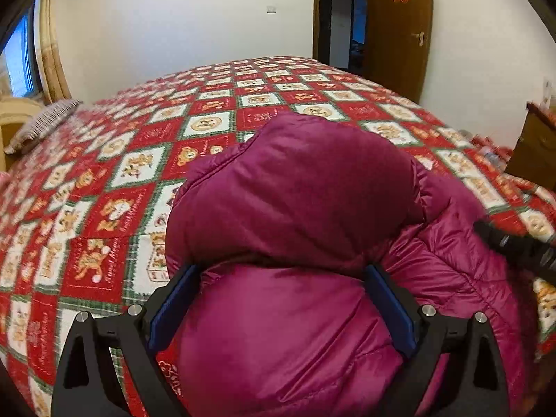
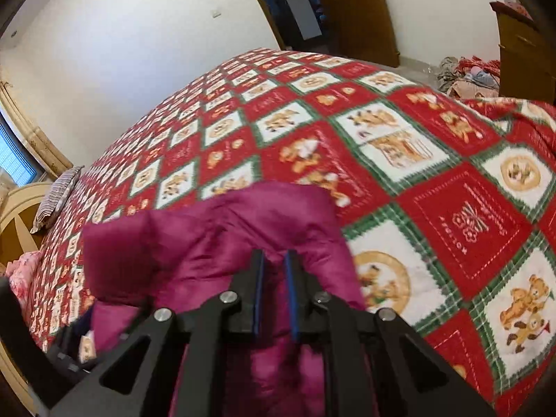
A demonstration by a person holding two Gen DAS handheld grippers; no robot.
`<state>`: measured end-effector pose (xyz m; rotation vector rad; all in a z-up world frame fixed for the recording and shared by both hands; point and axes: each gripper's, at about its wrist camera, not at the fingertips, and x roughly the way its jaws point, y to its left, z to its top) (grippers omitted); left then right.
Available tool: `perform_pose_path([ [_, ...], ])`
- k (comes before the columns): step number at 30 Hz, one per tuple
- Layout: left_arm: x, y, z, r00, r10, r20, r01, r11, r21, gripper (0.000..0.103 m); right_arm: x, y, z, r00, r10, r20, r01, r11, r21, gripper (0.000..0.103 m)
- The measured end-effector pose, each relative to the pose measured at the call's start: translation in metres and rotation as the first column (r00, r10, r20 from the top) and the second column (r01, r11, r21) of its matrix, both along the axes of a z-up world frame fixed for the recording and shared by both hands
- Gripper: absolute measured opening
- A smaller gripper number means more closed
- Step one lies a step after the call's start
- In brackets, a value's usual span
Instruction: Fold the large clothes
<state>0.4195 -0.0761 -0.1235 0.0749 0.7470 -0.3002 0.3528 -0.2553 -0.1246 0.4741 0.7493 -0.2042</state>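
Note:
A puffy magenta down jacket (image 1: 295, 201) lies bunched on the bed near its front edge. In the left wrist view my left gripper (image 1: 283, 274) stands wide open, and a thick fold of the jacket bulges up between its blue pads (image 1: 389, 309). My right gripper (image 2: 274, 260) is nearly shut, its jaws a narrow slit apart with a thin fold of the jacket (image 2: 215, 229) pinched between them. A black part of the right gripper (image 1: 517, 248) shows at the right edge of the left wrist view. How the jacket lies under the grippers is hidden.
The bed carries a red, green and white bear-patterned quilt (image 1: 139, 160). A striped pillow (image 1: 41, 121) lies at the far left by the headboard. A brown door (image 1: 399, 31) and doorway stand beyond the bed. A wooden cabinet (image 2: 524, 45) and piled cloth are at the right.

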Motion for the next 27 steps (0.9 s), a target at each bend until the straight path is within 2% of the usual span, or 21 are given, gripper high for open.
perform_pose_path([
  [3, -0.002, 0.018, 0.011, 1.000, 0.020, 0.020, -0.017, 0.993, -0.118, 0.096, -0.006, 0.008, -0.012, 0.999, 0.047, 0.017, -0.045, 0.989, -0.138, 0.015],
  [5, 0.002, 0.029, 0.021, 0.996, 0.072, 0.057, -0.063, 0.987, -0.149, 0.096, -0.009, 0.003, -0.018, 0.998, 0.061, 0.027, -0.057, 0.991, -0.121, 0.015],
  [7, 0.015, 0.034, 0.028, 0.988, 0.142, 0.069, -0.132, 0.983, -0.131, 0.096, -0.006, -0.002, -0.021, 0.997, 0.075, 0.021, -0.073, 0.994, -0.083, 0.015],
  [8, 0.028, 0.035, 0.027, 0.987, 0.155, 0.039, -0.149, 0.981, -0.127, 0.096, -0.004, -0.004, -0.022, 0.996, 0.084, 0.017, -0.082, 0.994, -0.071, 0.015],
  [11, 0.058, 0.029, 0.013, 0.989, 0.133, -0.064, -0.141, 0.980, -0.140, 0.097, -0.003, -0.007, -0.025, 0.995, 0.097, 0.023, -0.096, 0.994, -0.049, 0.015],
  [14, 0.069, 0.020, -0.002, 0.985, 0.121, -0.121, -0.137, 0.982, -0.128, 0.097, -0.005, -0.014, -0.029, 0.994, 0.101, 0.043, -0.101, 0.995, 0.009, 0.015],
  [19, 0.072, 0.008, -0.014, 0.984, 0.122, -0.129, -0.130, 0.990, -0.056, 0.098, -0.008, -0.014, -0.032, 0.992, 0.106, 0.061, -0.109, 0.993, 0.044, 0.015],
  [27, 0.075, 0.010, -0.019, 0.980, 0.130, -0.151, -0.140, 0.989, -0.052, 0.099, -0.012, -0.013, -0.033, 0.991, 0.113, 0.077, -0.118, 0.990, 0.073, 0.015],
])
